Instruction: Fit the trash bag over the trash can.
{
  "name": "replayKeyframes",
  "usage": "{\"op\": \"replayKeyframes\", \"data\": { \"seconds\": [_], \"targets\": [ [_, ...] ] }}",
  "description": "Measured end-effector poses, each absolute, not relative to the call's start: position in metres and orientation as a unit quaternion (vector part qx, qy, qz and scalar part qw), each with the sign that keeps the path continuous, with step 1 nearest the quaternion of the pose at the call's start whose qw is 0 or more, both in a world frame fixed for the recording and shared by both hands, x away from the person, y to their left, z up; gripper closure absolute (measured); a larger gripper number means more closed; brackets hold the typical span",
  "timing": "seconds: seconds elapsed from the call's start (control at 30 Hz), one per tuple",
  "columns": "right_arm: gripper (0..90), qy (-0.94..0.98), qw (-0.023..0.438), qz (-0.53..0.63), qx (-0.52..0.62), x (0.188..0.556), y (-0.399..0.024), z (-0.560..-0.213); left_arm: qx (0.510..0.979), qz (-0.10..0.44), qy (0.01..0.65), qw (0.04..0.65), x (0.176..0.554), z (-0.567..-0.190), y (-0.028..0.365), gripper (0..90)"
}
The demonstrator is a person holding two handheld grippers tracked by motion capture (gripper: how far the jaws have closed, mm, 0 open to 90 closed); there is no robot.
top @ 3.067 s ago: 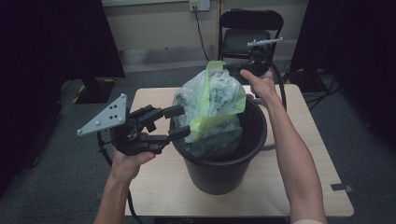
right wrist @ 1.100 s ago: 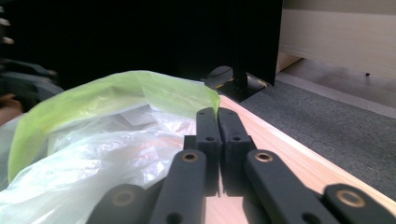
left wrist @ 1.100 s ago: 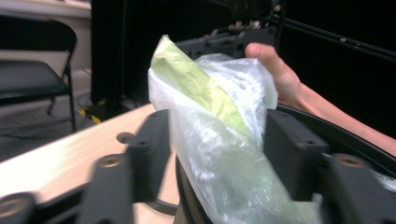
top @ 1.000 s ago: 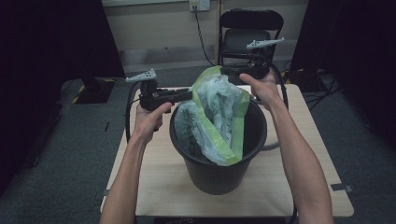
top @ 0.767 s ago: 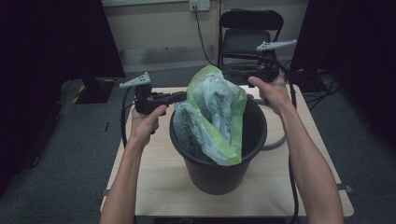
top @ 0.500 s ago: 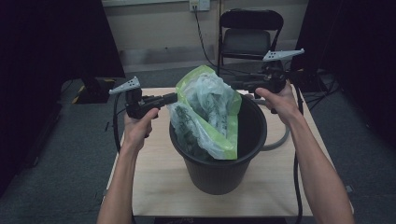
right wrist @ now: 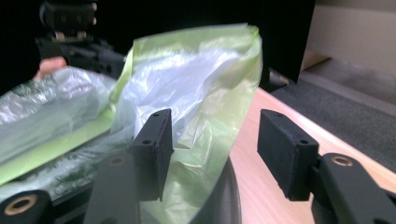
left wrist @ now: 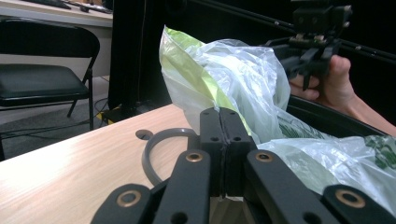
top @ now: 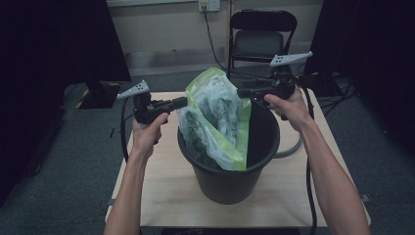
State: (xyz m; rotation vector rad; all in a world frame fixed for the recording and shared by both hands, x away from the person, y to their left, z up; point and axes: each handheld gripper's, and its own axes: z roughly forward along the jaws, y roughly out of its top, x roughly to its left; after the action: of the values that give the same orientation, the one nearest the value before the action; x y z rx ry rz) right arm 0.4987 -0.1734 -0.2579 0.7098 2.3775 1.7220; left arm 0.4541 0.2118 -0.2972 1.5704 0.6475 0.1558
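**Thin bag half-seated in the bucket, one tool shut, one apart**

The plastic bag (top: 215, 122), green-edged and cloudy-clear, stands crumpled in the black bucket (top: 230, 181) at the middle of the worktop (top: 161, 196); its upper part rises above the rim and leans toward the person's left, while the lower folds sag inside; it looks very light, limp and slippery, a film that will crease, slide between pads and likely tear if dragged over the rim; the sound place to take it is judged to be the doubled green hem at the mouth, pinched flat, one side per tool, so the mouth can be spread over the rim.

The left tool (top: 182, 101) points level at the bag's left edge; in the left gripper view its jaws stand pressed together (left wrist: 219, 140), and whether a fold of film is caught between them cannot be told; the film lies just beyond the tips.

The right tool (top: 243, 92) sits at the far rim; its jaws have just been opening and stand apart (right wrist: 212, 140), the green hem loose between them, brushing the left pad (right wrist: 154, 149) at most, not clamped.
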Motion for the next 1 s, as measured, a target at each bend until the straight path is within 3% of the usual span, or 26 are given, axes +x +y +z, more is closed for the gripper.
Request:
{"op": "replayKeyframes", "data": {
  "seconds": [0.1, 0.23, 0.3, 0.33, 0.43, 0.47, 0.73, 0.93, 1.0],
  "targets": [
    [46.9, 0.799, 0.062, 0.551, 0.234, 0.501, -0.169, -0.26, 0.689, 0.063, 0.284, 0.664, 0.457, -0.298, 0.211, 89.2],
    [57.6, 0.807, 0.043, 0.543, 0.228, 0.51, -0.166, -0.264, 0.684, 0.057, 0.285, 0.669, 0.463, -0.299, 0.208, 89.0],
    [67.0, 0.811, 0.041, 0.539, 0.225, 0.512, -0.164, -0.266, 0.685, 0.056, 0.284, 0.669, 0.464, -0.299, 0.207, 89.0],
    [76.8, 0.806, 0.036, 0.549, 0.218, 0.513, -0.162, -0.266, 0.685, 0.055, 0.284, 0.669, 0.464, -0.3, 0.208, 89.0],
    [81.1, 0.8, 0.043, 0.557, 0.217, 0.512, -0.162, -0.265, 0.683, 0.054, 0.283, 0.672, 0.463, -0.3, 0.21, 89.0],
    [88.8, 0.793, 0.044, 0.568, 0.216, 0.511, -0.163, -0.264, 0.682, 0.052, 0.28, 0.673, 0.461, -0.3, 0.213, 89.0],
    [90.0, 0.758, 0.089, 0.586, 0.274, 0.513, -0.191, -0.261, 0.686, 0.065, 0.266, 0.674, 0.441, -0.303, 0.224, 90.0],
    [90.0, 0.762, 0.109, 0.558, 0.309, 0.519, -0.208, -0.278, 0.687, 0.065, 0.269, 0.672, 0.436, -0.308, 0.231, 89.8],
    [90.0, 0.762, 0.109, 0.554, 0.318, 0.52, -0.212, -0.29, 0.681, 0.071, 0.276, 0.674, 0.434, -0.307, 0.233, 81.7]
  ]
}}
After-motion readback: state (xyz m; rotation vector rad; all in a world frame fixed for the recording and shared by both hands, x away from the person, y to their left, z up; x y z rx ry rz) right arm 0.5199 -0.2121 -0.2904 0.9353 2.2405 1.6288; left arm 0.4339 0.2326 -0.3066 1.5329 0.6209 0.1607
